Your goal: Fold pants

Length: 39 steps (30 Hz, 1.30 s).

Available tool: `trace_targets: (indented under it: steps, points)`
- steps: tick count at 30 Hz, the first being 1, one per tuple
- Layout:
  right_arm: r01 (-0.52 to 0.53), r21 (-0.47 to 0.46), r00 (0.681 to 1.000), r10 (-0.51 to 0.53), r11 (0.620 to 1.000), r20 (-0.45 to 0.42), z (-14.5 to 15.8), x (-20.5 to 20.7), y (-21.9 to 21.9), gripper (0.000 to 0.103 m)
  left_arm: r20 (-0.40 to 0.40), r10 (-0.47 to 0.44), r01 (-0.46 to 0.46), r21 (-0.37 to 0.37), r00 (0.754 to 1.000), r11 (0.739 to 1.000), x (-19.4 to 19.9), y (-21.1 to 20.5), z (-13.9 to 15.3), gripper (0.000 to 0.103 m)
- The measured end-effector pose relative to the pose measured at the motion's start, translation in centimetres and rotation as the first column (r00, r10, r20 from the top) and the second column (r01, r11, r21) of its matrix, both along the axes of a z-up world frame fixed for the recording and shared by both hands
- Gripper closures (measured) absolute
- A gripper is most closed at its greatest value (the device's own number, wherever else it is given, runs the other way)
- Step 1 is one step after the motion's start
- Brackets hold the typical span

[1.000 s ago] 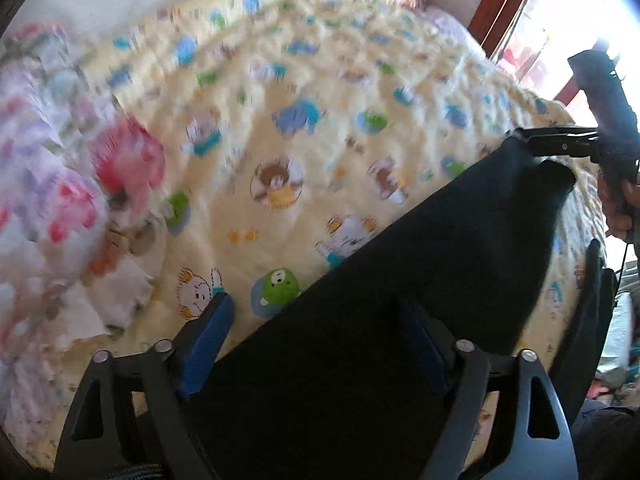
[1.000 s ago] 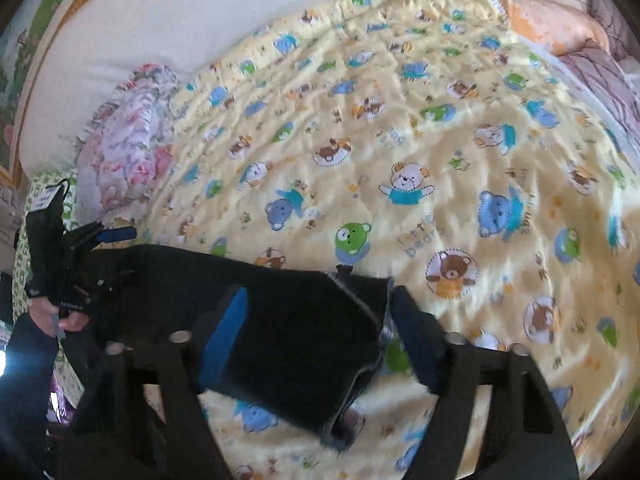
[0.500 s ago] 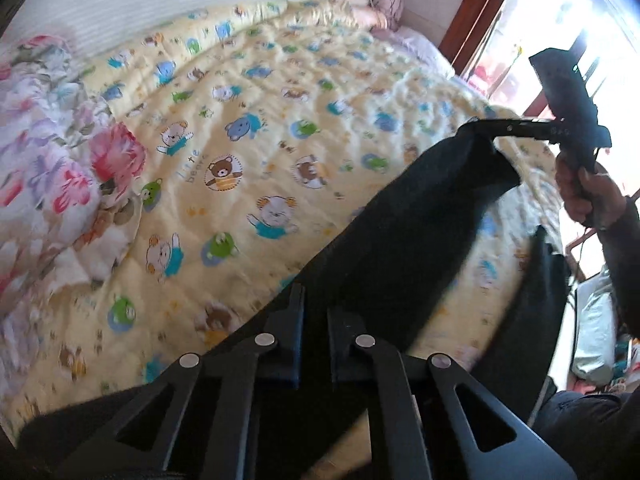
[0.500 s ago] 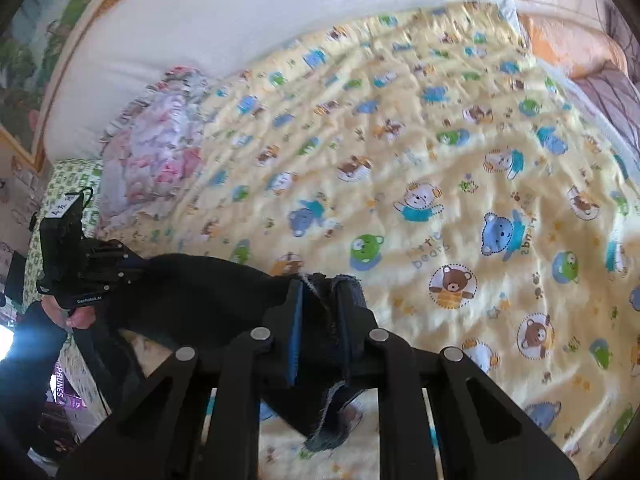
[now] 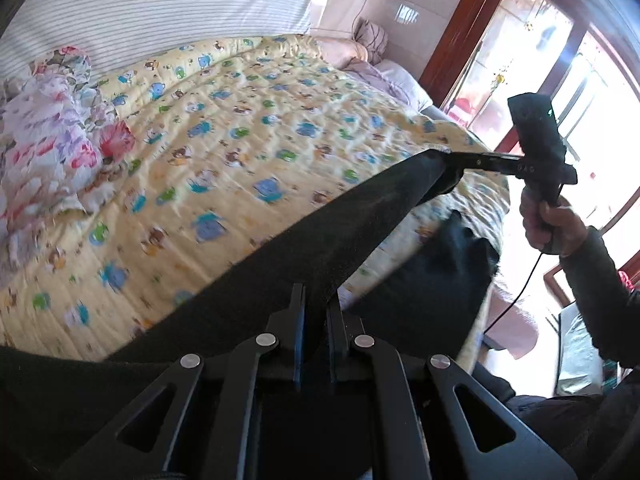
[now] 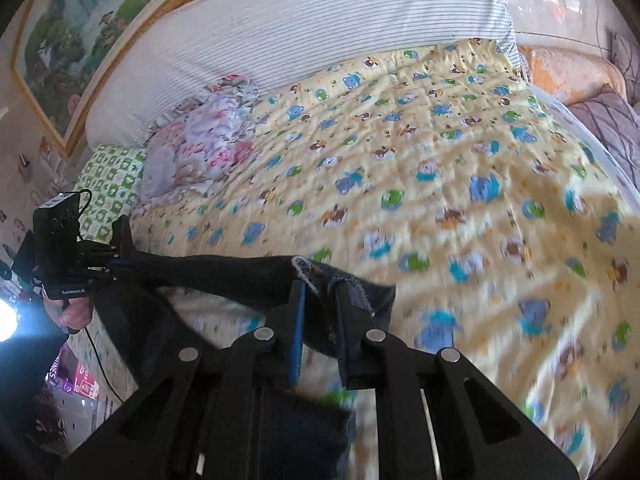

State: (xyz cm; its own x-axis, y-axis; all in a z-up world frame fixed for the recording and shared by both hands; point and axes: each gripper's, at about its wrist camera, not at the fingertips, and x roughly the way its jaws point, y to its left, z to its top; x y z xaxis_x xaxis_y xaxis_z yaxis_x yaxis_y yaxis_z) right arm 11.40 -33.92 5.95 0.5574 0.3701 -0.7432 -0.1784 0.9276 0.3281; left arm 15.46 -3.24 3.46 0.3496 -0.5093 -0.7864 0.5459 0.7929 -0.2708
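Black pants (image 5: 360, 220) hang taut between both clamped tongs, seemingly above the quilt's (image 6: 460, 152) near edge

Yellow quilt (image 6: 460, 168) mid-bed is open to pass over. Floral bundle (image 6: 204, 148) blocks the headboard (image 6: 320, 28) side; pillows (image 6: 604, 120) crowd the far edge.

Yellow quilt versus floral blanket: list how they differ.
The yellow quilt lies spread flat across most of the bed; the floral blanket sits bunched in a heap near the striped headboard.
The yellow quilt carries small cartoon bears in blue, green and brown; the floral blanket has pink and purple flowers on white.
Both rest on the bed, clear of the dark pants.
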Motion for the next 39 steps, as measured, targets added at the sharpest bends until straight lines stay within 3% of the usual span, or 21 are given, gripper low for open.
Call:
trace_targets:
  steps: [8, 17, 29, 31, 33, 34, 36, 38, 39]
  points:
    - [0.011, 0.018, 0.999, -0.011, 1.0, 0.032, -1.0, -5.3, -0.3, 0.09, 0.03, 0.016, -0.016, 0.002, 0.999, 1.0, -5.1, -1.2, -0.3, 0.096]
    - [0.002, 0.012, 0.993, -0.003, 1.0, 0.115, 0.8, -9.5, 1.1, 0.09, 0.039, 0.064, -0.061, -0.061, 0.997, 0.996, -8.4, -0.1, -0.3, 0.096]
    - [0.056, -0.021, 0.998, -0.057, 0.998, -0.042, -5.3, -11.9, 1.0, 0.091, -0.032, 0.058, -0.058, -0.01, 0.998, 0.998, -10.0, -1.2, -6.0, 0.095]
    - [0.059, -0.027, 0.997, -0.06, 0.998, -0.04, -5.4, -12.0, 1.1, 0.09, -0.032, 0.054, -0.055, -0.017, 0.998, 0.998, -10.3, -1.2, -6.2, 0.085]
    - [0.066, -0.033, 0.997, -0.067, 0.997, -0.048, -5.0, -12.0, 1.2, 0.082, -0.033, 0.048, -0.049, -0.04, 0.998, 0.998, -10.5, -1.2, -6.1, 0.073]
    - [0.066, -0.044, 0.996, -0.068, 0.997, -0.053, -4.8, -12.0, 1.3, 0.077, -0.029, 0.041, -0.042, -0.053, 0.999, 0.998, -10.7, -1.2, -5.9, 0.072]
    - [0.075, -0.085, 0.996, -0.078, 0.994, -0.034, -3.9, -12.4, 1.8, 0.041, -0.016, 0.044, -0.045, -0.056, 0.999, 0.997, -11.1, -1.1, -5.5, 0.07]
    - [0.076, -0.09, 0.997, -0.076, 0.993, 0.009, -2.7, -13.0, 2.2, 0.031, -0.007, 0.053, -0.053, -0.062, 0.999, 0.997, -11.3, -0.8, -5.2, 0.068]
    - [0.077, -0.082, 0.997, -0.075, 0.994, 0.025, -2.1, -13.2, 2.3, 0.031, -0.002, 0.065, -0.065, -0.067, 0.998, 0.996, -11.5, -0.5, -5.0, 0.065]
